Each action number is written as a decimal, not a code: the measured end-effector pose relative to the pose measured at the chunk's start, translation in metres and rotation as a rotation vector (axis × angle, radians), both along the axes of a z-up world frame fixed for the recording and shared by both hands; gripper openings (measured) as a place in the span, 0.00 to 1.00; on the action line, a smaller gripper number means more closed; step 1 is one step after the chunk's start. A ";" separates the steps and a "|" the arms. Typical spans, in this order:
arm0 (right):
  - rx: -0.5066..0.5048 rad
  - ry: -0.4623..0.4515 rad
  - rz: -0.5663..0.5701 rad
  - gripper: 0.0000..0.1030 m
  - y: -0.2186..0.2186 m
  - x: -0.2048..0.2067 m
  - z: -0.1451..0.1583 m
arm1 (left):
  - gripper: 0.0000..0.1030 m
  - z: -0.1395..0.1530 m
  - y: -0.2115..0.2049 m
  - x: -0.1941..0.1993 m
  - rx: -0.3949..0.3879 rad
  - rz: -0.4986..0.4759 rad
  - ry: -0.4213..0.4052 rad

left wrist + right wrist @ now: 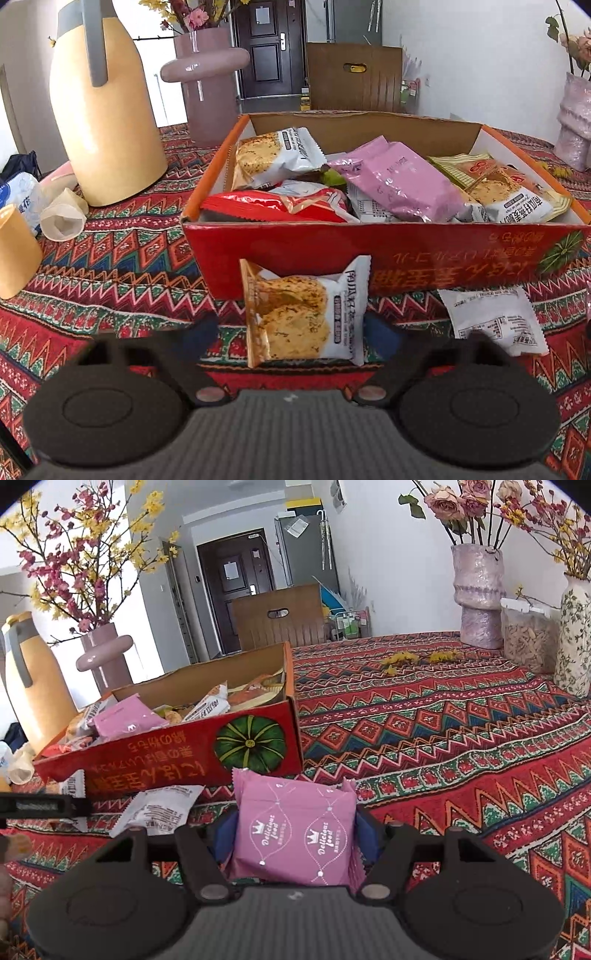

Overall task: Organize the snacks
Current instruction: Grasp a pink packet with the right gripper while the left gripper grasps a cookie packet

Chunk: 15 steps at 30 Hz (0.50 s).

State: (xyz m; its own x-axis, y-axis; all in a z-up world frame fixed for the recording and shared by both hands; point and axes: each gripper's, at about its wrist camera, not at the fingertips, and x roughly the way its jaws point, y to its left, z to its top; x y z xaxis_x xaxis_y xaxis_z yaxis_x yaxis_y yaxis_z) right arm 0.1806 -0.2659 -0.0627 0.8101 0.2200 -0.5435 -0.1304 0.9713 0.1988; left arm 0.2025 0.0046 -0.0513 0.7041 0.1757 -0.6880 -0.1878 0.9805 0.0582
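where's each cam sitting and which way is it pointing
Left wrist: on the left gripper, looking down along its fingers at a biscuit packet between them, the red box behind.
Right wrist: on the right gripper, facing the box's corner and the tablecloth; its fingers clamp a pink packet.
Shared: the box, the white packet, yellow jug, door.

left wrist: close, faces box (369, 254) | right wrist: oblique, same box
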 end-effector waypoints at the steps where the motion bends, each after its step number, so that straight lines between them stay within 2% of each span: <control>1: 0.002 -0.001 0.003 0.62 0.000 0.000 0.000 | 0.64 0.000 0.002 0.000 -0.016 -0.005 0.004; 8: 0.009 -0.010 0.008 0.63 0.000 -0.002 0.001 | 0.57 0.004 0.012 -0.022 -0.026 -0.033 -0.032; 15: 0.002 -0.013 0.010 0.63 0.001 -0.002 0.000 | 0.56 0.013 0.031 -0.045 -0.059 -0.020 -0.065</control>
State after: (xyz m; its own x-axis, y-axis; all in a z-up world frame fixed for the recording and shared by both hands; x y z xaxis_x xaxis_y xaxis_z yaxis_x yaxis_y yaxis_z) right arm 0.1785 -0.2645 -0.0624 0.8148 0.2293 -0.5325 -0.1425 0.9695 0.1995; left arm 0.1577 0.0355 -0.0385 0.7508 0.1223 -0.6491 -0.1701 0.9854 -0.0111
